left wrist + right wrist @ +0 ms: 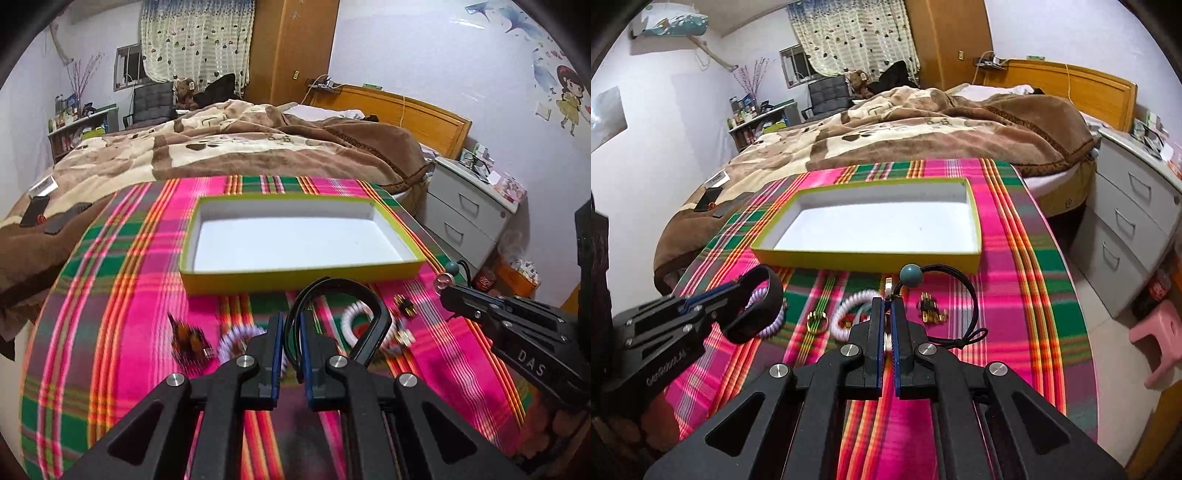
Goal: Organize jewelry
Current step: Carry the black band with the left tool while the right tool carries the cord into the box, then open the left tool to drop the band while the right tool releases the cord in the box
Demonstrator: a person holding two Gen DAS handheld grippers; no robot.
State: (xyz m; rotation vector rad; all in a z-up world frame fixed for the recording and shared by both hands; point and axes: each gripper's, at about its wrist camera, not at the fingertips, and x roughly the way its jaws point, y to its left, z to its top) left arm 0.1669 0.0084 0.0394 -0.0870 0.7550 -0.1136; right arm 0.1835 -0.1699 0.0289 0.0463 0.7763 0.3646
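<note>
Counter (129, 266) with plaid cloth carries everything. The box (299, 282) sits open and empty at the far middle, placed so I can drop pieces in from either side. My left tool (291, 325) is pressed together, pinching a black band (373, 314) by its loop so it hangs clear of the cloth. My right tool (886, 306) pinches a cord (967, 291) with a teal bead (909, 275). Loose between tools and box: white coil (849, 306), clip (190, 341), ring (817, 320), gold studs (931, 308).
</note>
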